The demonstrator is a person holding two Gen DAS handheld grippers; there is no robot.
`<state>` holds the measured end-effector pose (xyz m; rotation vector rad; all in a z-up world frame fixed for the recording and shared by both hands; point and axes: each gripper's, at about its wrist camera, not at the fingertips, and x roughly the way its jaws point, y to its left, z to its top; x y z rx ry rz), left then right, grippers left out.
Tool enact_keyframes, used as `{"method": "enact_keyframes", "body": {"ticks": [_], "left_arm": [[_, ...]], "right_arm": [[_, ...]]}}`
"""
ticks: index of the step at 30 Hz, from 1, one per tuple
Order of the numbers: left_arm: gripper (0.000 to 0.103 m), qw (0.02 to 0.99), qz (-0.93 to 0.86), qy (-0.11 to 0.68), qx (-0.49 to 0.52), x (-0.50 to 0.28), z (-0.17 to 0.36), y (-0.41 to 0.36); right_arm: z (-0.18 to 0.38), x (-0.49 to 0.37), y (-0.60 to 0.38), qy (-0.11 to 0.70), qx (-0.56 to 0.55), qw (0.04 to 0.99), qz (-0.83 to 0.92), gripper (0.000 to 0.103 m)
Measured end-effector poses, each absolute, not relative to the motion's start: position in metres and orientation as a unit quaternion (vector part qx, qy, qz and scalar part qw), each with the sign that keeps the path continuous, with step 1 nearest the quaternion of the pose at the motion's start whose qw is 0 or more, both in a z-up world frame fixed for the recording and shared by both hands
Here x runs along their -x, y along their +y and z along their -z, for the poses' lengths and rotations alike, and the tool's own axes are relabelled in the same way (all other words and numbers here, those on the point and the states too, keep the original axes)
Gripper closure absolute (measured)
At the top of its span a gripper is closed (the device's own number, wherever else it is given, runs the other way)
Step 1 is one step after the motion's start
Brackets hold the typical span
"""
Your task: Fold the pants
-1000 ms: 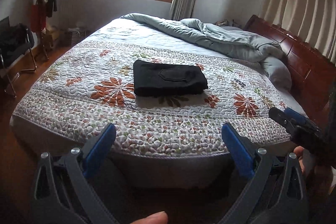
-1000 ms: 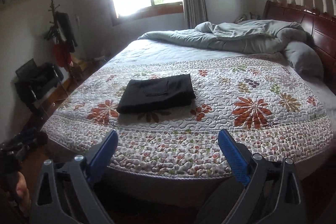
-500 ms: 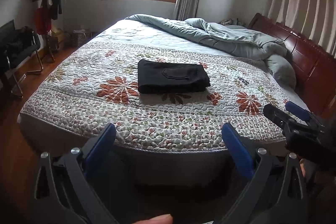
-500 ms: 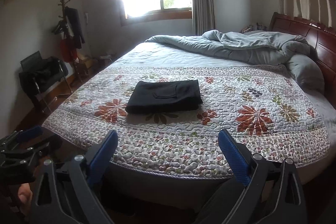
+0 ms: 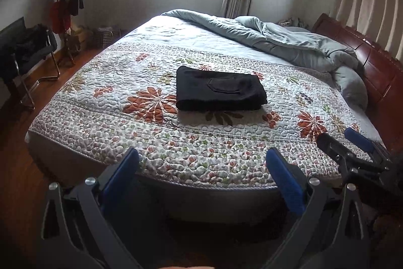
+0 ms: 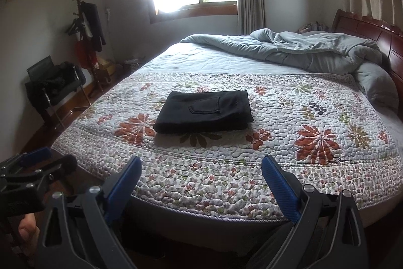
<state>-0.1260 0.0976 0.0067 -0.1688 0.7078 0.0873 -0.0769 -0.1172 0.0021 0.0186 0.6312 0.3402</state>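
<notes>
- Here, the black pants (image 5: 219, 92), folded into a flat rectangle with a back pocket facing up, lie near the middle of the white quilted bedspread with red and green flowers (image 5: 176, 143).
- The left gripper (image 5: 201, 163), dark grey with blue pads, hangs off the bed's near edge, jaws spread wide and empty, well apart from the pants.
- The right gripper (image 6: 200, 169) is just the same: spread wide, nothing between its blue pads.
- A rumpled grey-blue duvet (image 6: 302, 49) is heaped by the dark red wooden headboard (image 6: 393, 42).
</notes>
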Motion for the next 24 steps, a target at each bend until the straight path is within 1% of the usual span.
{"method": "enact_keyframes", "body": {"ticks": [24], "left_arm": [[0.003,0.936,-0.059,0.342,0.059,0.106,-0.013,0.093]], "right_arm": [[-0.004,0.057,-0.116,0.313,-0.015,0.935,-0.166,0.007]]}}
